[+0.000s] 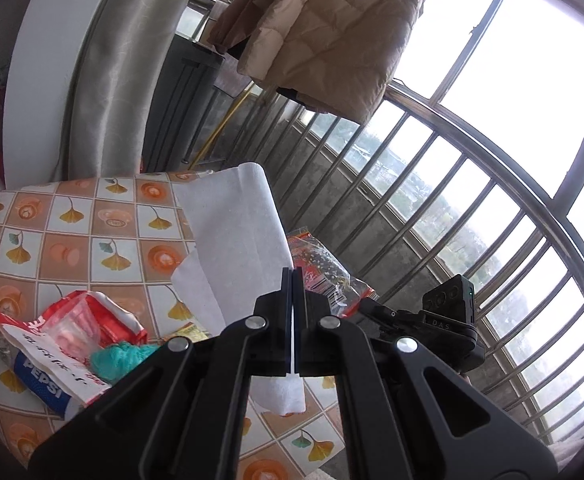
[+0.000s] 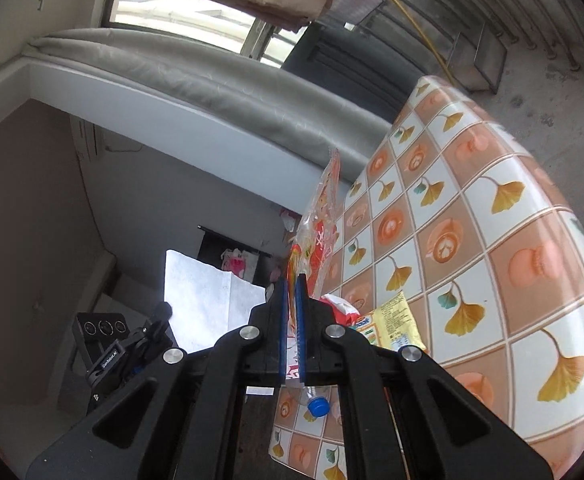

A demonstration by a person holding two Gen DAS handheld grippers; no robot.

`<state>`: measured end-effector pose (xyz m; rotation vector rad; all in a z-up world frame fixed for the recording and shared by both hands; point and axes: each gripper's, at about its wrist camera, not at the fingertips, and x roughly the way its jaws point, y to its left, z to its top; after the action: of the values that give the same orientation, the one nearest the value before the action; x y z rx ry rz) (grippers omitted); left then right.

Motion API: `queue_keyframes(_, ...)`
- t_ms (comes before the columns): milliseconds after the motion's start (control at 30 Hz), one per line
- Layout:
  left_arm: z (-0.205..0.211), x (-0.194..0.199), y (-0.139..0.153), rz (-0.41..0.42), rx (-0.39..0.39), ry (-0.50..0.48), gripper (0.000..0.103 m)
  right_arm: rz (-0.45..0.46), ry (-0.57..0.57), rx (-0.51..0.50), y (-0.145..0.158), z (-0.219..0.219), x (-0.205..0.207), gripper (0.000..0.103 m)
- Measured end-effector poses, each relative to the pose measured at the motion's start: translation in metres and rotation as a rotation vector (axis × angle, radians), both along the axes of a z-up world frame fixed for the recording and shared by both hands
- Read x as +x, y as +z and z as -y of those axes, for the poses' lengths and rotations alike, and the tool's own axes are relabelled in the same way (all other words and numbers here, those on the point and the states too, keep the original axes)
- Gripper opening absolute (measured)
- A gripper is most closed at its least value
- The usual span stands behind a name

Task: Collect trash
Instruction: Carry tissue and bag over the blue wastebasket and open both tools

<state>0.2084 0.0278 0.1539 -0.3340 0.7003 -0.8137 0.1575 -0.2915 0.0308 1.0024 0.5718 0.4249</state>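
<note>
My left gripper (image 1: 293,276) is shut on a white paper tissue (image 1: 235,236), which stands up above the patterned tablecloth (image 1: 71,248) and hangs out below the fingers. My right gripper (image 2: 290,280) is shut on a clear orange-red plastic snack wrapper (image 2: 322,216) lifted off the table; that wrapper (image 1: 324,268) shows just right of the left fingers. The held tissue (image 2: 203,292) and the left gripper's body (image 2: 131,352) appear at the lower left of the right wrist view. On the table lie a Pepsi bottle (image 1: 43,384), a red-white bag (image 1: 91,316), a teal crumpled wad (image 1: 119,358) and a yellow packet (image 2: 392,324).
A metal balcony railing (image 1: 432,208) and window run along the right. A tan quilted jacket (image 1: 324,28) hangs overhead, a grey curtain (image 1: 115,64) at the left. A blue bottle cap (image 2: 318,406) shows under the right gripper. The table edge (image 2: 564,184) drops to a concrete floor.
</note>
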Motion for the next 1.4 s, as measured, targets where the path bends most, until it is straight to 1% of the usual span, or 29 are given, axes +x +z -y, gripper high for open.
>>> queue_keyframes(167,0.057,-0.010,-0.010,-0.033,0.012,-0.099,0.000,-0.010,-0.125,-0.020,-0.004,0.049,-0.049,0.004)
queue_keyframes(367,0.150,-0.026,-0.027,-0.072,0.039,-0.259,0.000,-0.041,-0.321,-0.040,-0.016,0.113,-0.123,0.004)
queue_keyframes(533,0.245,-0.044,-0.054,-0.128,0.072,-0.415,0.000,-0.110,-0.498,-0.074,-0.031,0.156,-0.182,0.004)
queue_keyframes(600,0.283,-0.054,-0.069,-0.156,0.094,-0.475,0.000,-0.154,-0.571,-0.097,-0.039,0.171,-0.203,0.004)
queue_keyframes(733,0.360,-0.074,-0.100,-0.198,0.150,-0.584,0.000,-0.239,-0.681,-0.113,-0.059,0.201,-0.240,0.004)
queue_keyframes(867,0.428,-0.092,-0.137,-0.234,0.222,-0.664,0.000,-0.334,-0.770,-0.128,-0.087,0.227,-0.261,0.004)
queue_keyframes(933,0.460,-0.098,-0.157,-0.264,0.260,-0.691,0.000,-0.379,-0.808,-0.144,-0.102,0.237,-0.267,0.004)
queue_keyframes(1033,0.500,-0.104,-0.189,-0.322,0.306,-0.731,0.000,-0.425,-0.839,-0.124,-0.129,0.257,-0.273,0.004)
queue_keyframes(1133,0.534,-0.106,-0.218,-0.396,0.349,-0.758,0.000,-0.455,-0.860,-0.092,-0.153,0.277,-0.276,0.004)
queue_keyframes(1167,0.541,-0.105,-0.226,-0.413,0.359,-0.753,0.000,-0.460,-0.868,-0.085,-0.160,0.282,-0.277,0.004)
queue_keyframes(1333,0.577,-0.105,-0.251,-0.415,0.410,-0.748,0.000,-0.482,-0.908,-0.042,-0.193,0.307,-0.276,0.004)
queue_keyframes(1400,0.587,-0.104,-0.263,-0.415,0.419,-0.739,0.000,-0.501,-0.931,-0.017,-0.212,0.316,-0.278,0.006)
